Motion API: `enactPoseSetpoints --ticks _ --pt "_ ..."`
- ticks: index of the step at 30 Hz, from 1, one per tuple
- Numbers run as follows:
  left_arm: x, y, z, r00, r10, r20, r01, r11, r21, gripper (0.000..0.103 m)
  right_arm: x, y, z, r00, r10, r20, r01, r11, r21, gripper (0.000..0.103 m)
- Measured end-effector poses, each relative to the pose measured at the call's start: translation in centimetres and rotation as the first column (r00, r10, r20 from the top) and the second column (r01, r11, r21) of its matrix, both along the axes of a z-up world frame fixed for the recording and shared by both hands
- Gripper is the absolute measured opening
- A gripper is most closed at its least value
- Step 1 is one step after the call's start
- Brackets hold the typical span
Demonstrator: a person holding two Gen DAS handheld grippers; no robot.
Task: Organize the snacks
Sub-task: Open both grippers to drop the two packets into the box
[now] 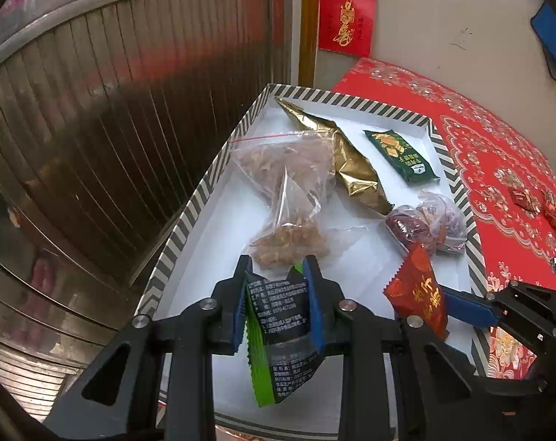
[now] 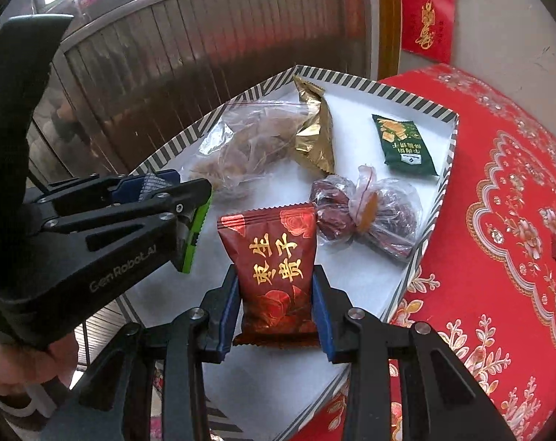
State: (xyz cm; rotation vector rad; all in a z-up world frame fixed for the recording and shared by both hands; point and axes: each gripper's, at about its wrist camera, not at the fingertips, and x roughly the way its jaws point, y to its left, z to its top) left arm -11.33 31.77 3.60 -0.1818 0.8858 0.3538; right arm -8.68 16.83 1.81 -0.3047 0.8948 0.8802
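Over the white tray [image 1: 204, 220] with the striped rim, both claws sit low and tilted down, each clamped on a snack.

Hard to see stuff first: the left gripper [image 1: 278, 275] covers the middle of its black-and-green packet [image 1: 278, 330], so only the printed back panel and a green crimped edge show, and the small text is too tiny to read. From the right wrist view that packet is just a green sliver sticking out of the left claw's tip. The clear bags [image 1: 289, 183] are crinkly and glary, so all I can make out inside is brownish lumps. Another clear bag [image 2: 369, 209] holds dark red pieces. A few small wrapped sweets [image 1: 535, 202] on the red cloth [image 1: 498, 154] are blurry, and some are cut off at the frame edge.

The red packet [image 2: 274, 268] is puffy and glossy, with gold characters, rose prints and zigzag ends. It stands upright in the right gripper [image 2: 276, 275], pads pressing on both sides, just above the tray floor near the front.

Also lying in the tray: a crumpled gold bag [image 1: 351, 161] and a dark green packet [image 2: 406, 147] toward the far corner.

Part of a hand [image 2: 17, 364] shows behind the left claw's handle.
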Motion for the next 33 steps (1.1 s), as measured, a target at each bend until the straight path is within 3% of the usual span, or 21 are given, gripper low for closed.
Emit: enactPoseSetpoints --ticks 4,7,9,11,15,22,26,33 --pt "0.0 0.1 -0.2 1.0 0.005 -0.001 -0.005 1.0 0.002 0.033 -0.1 -0.2 0.0 1.0 0.008 -0.013 -0.008 1.0 0.009 0.04" --pt "-0.1 0.3 -0.3 1.0 0.013 -0.001 -0.013 1.0 -0.006 0.042 -0.4 -0.3 0.3 1.0 0.017 -0.015 -0.017 1.0 0.016 0.04" --pt "-0.3 0.5 -0.2 1.0 0.023 0.003 -0.023 1.0 -0.009 0.062 -0.6 -0.6 0.6 1.0 0.026 -0.017 -0.025 0.999 0.027 0.041" --pt "-0.6 0.6 0.2 0.999 0.035 0.019 -0.035 0.999 -0.004 0.074 -0.8 -1.1 1.2 1.0 0.025 -0.001 -0.025 0.999 0.041 0.042" --pt "-0.9 0.6 0.9 0.998 0.045 0.044 -0.045 0.999 0.004 0.086 -0.3 -2.4 2.5 1.0 -0.004 0.007 0.004 0.995 0.097 0.051" --pt "-1.0 0.2 1.4 0.998 0.047 0.05 -0.048 0.999 0.007 0.087 0.8 -3.9 3.3 0.998 -0.059 -0.006 0.059 0.988 0.142 0.053" --pt "-1.0 -0.2 1.9 0.997 0.05 0.063 -0.051 0.999 0.007 0.089 0.8 -4.5 3.5 0.997 -0.08 0.003 0.078 0.984 0.159 0.062" --pt "-0.4 -2.2 2.7 0.997 0.018 0.076 -0.021 0.999 0.038 0.091 1.2 -6.7 3.8 0.993 -0.121 0.01 0.118 0.979 0.168 0.062"
